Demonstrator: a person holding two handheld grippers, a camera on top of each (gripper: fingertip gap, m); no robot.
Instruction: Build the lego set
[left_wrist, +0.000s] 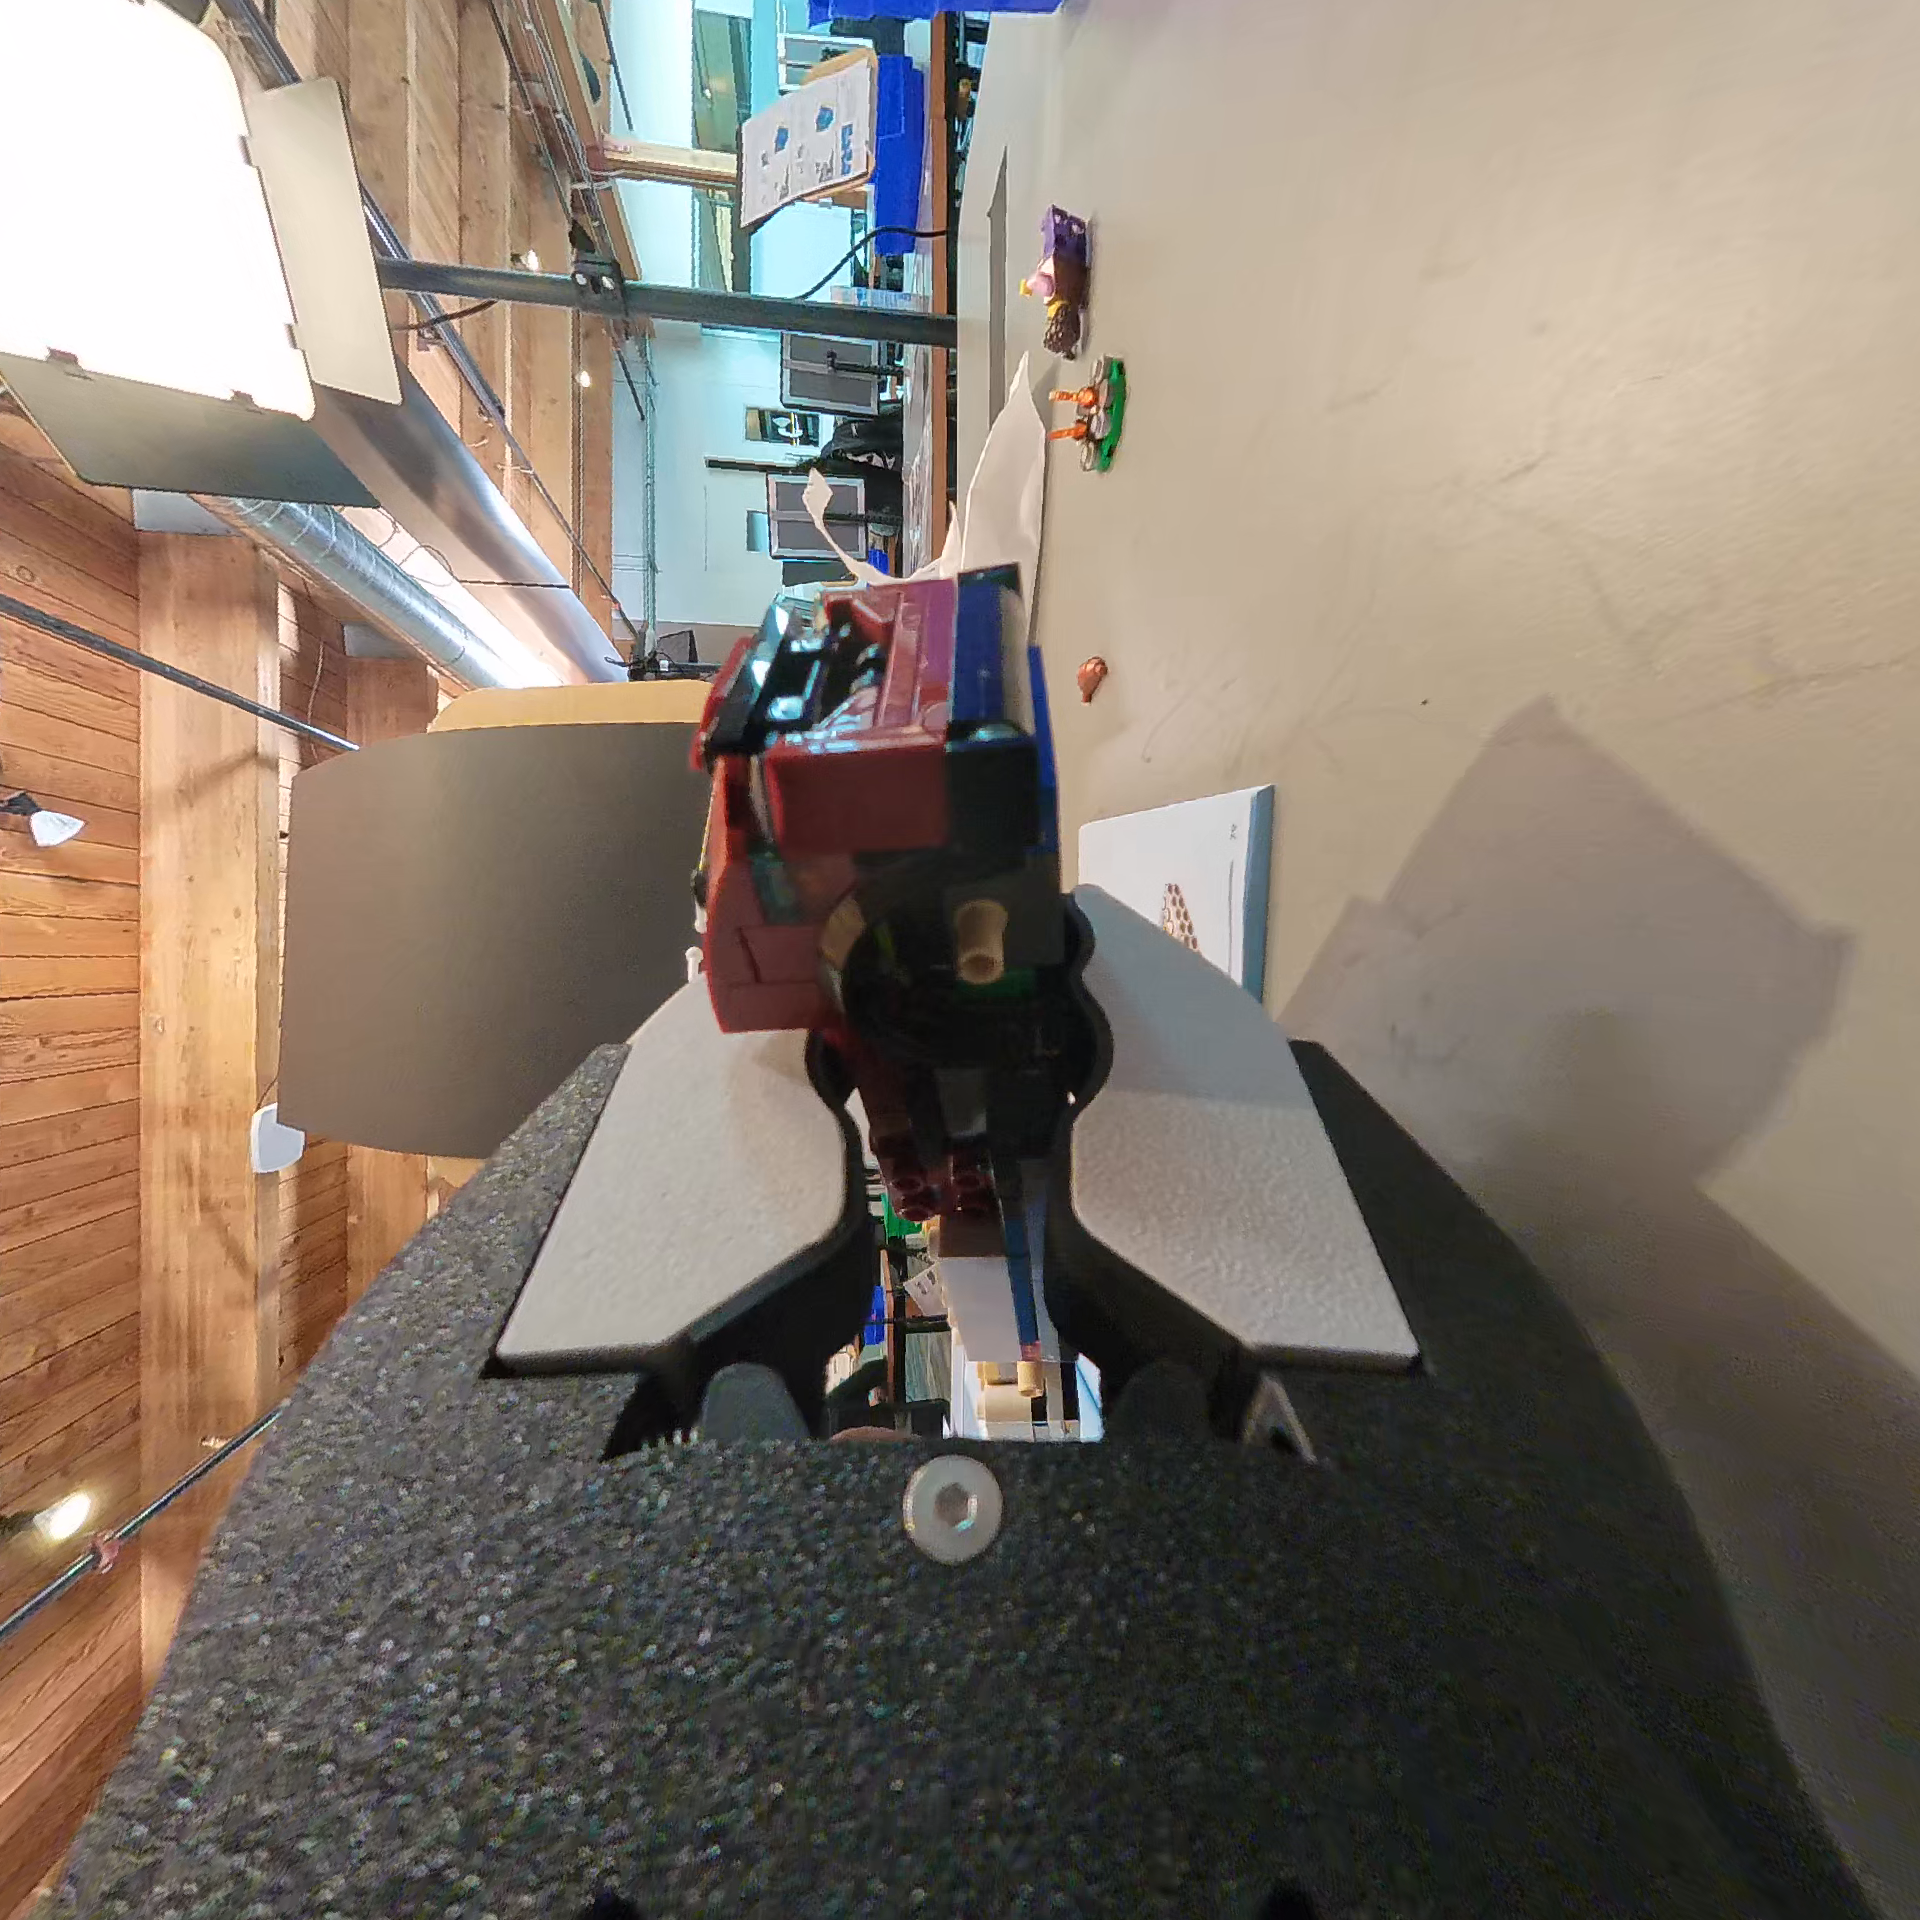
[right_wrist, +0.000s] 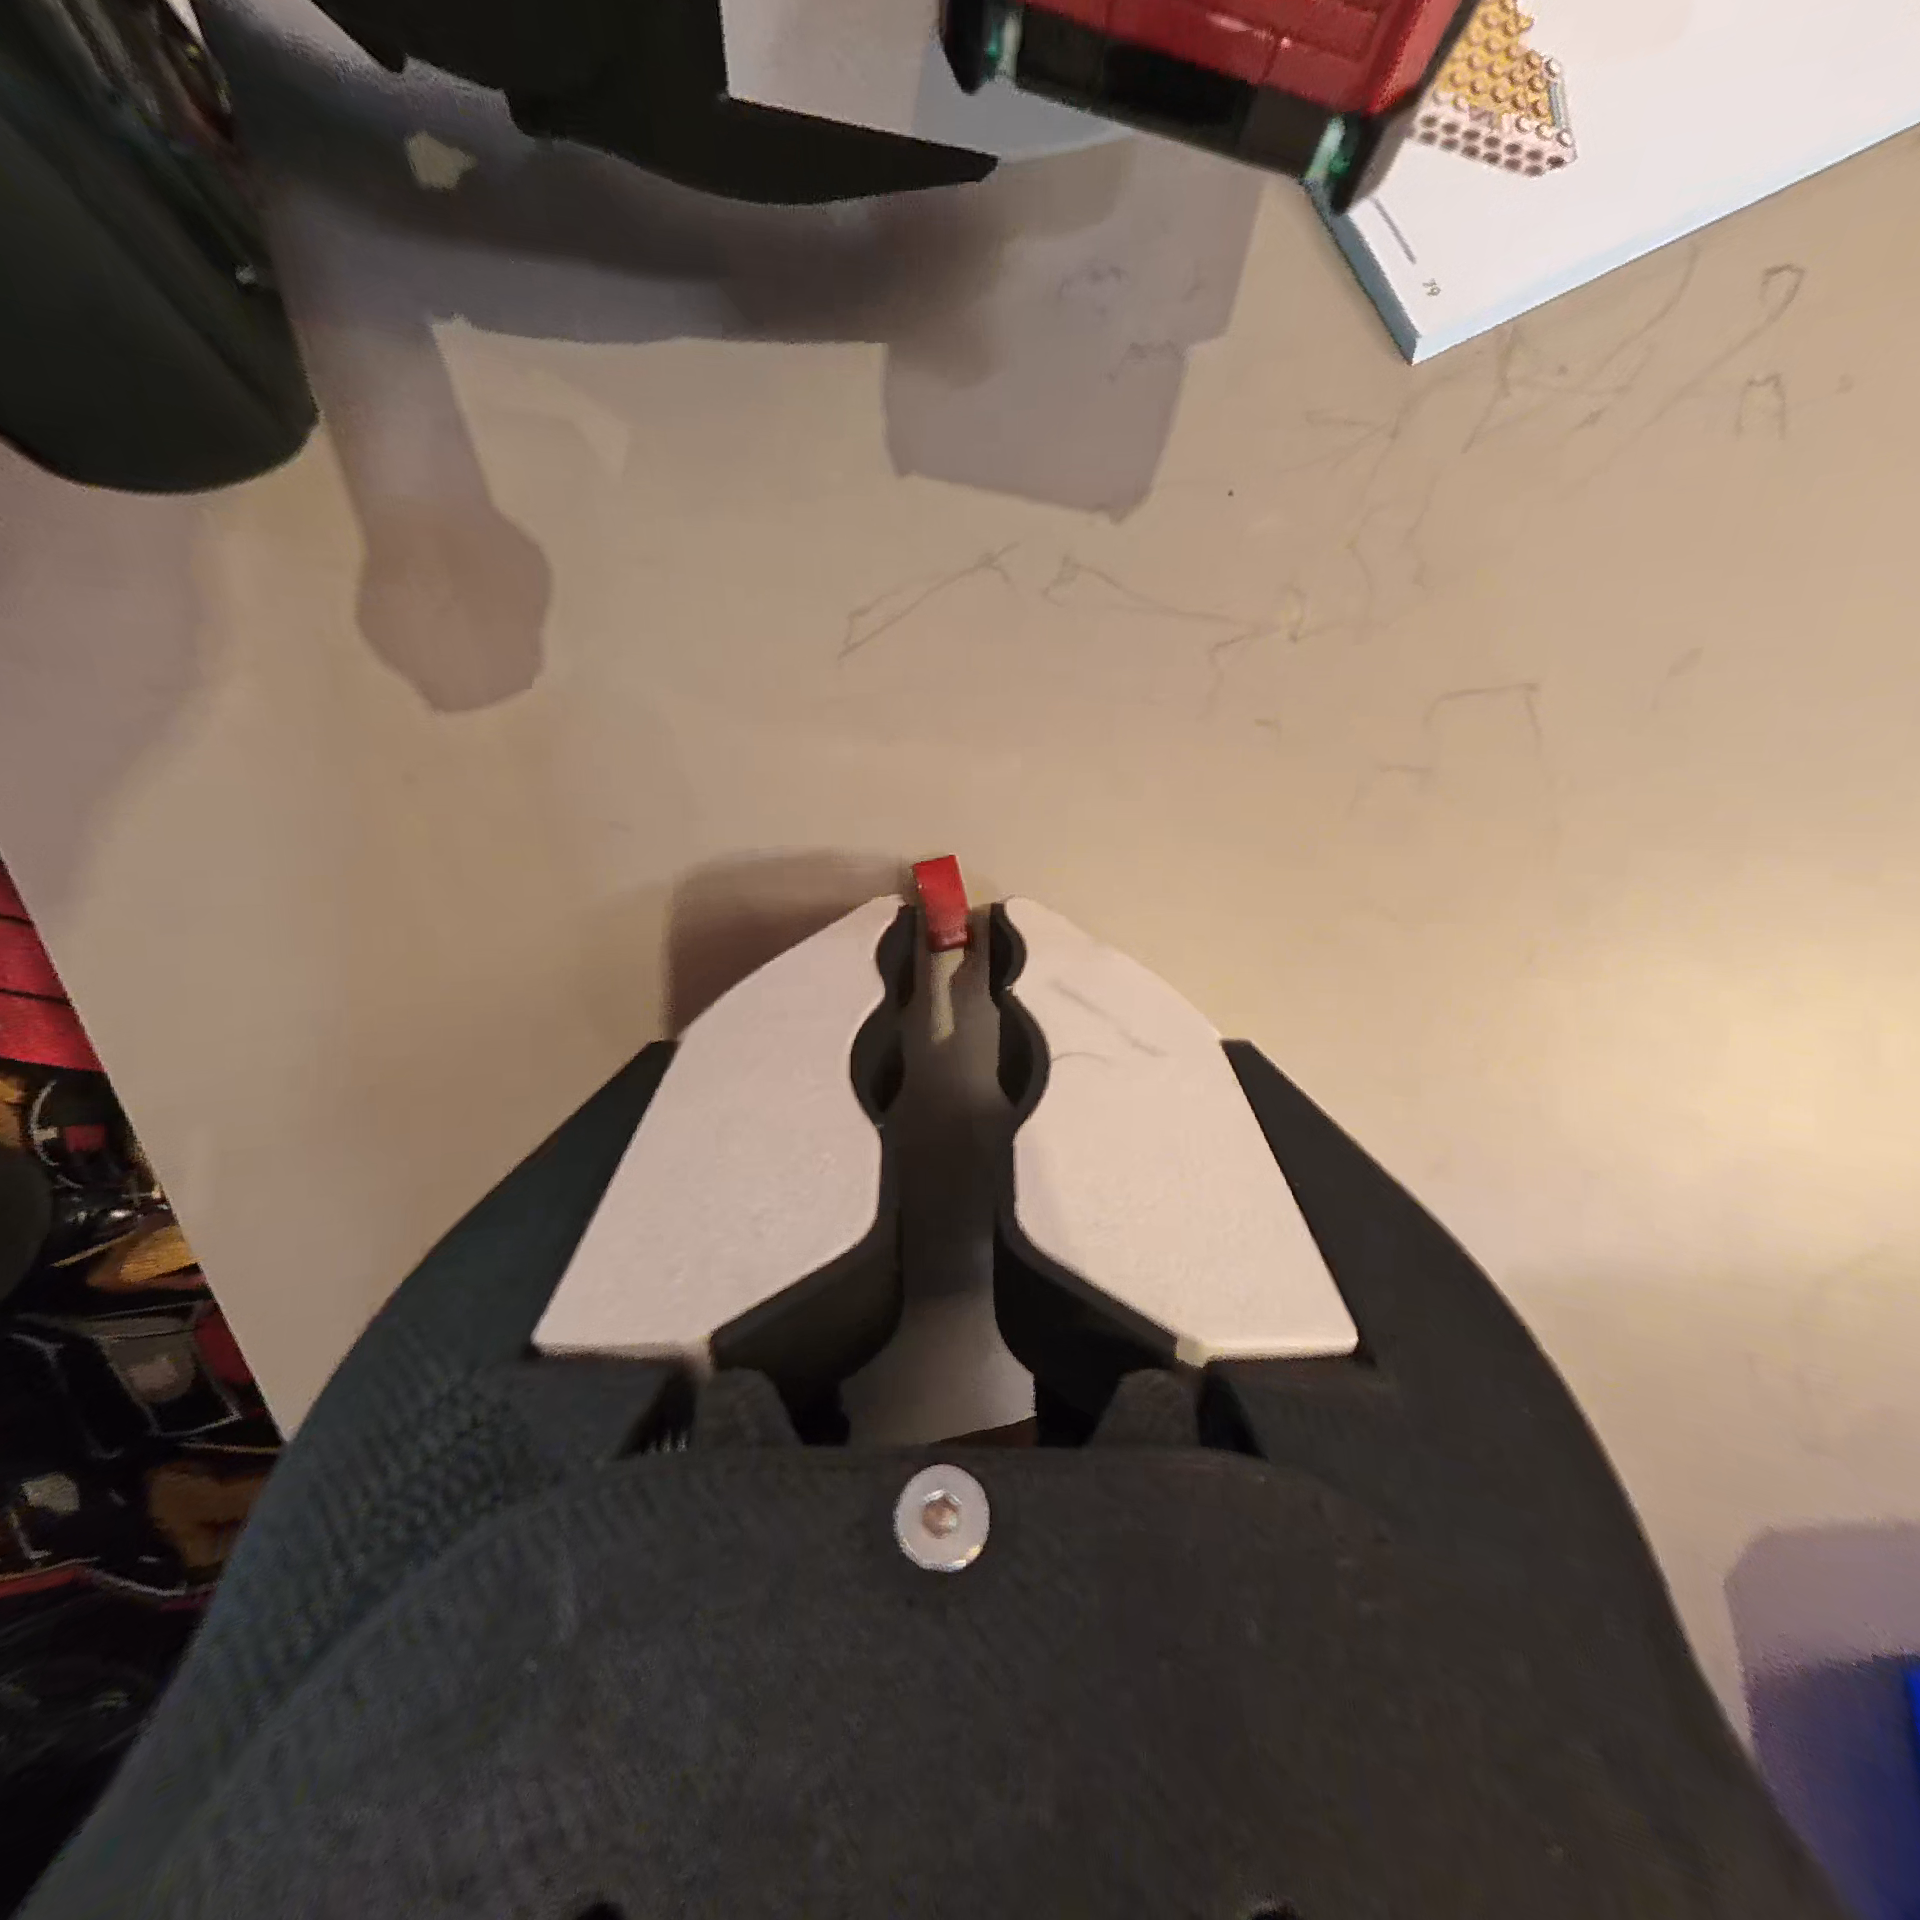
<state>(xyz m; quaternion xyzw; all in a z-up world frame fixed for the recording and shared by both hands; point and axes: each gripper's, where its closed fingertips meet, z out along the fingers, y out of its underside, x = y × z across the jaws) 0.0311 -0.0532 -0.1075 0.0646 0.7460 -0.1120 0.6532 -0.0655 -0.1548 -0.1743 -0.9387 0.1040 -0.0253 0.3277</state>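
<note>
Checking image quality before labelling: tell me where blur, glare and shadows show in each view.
Left wrist view: lamp blown out white; brick model in the left gripper slightly soft; gripper shadow on the table. Right wrist view: model smeared along the top edge; soft shadows on the table; red piece fairly sharp.

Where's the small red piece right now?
In the right wrist view, the small red piece sits at the tips of the right gripper, between its fingers, low over the beige table, well short of the open booklet at upper right.
</note>
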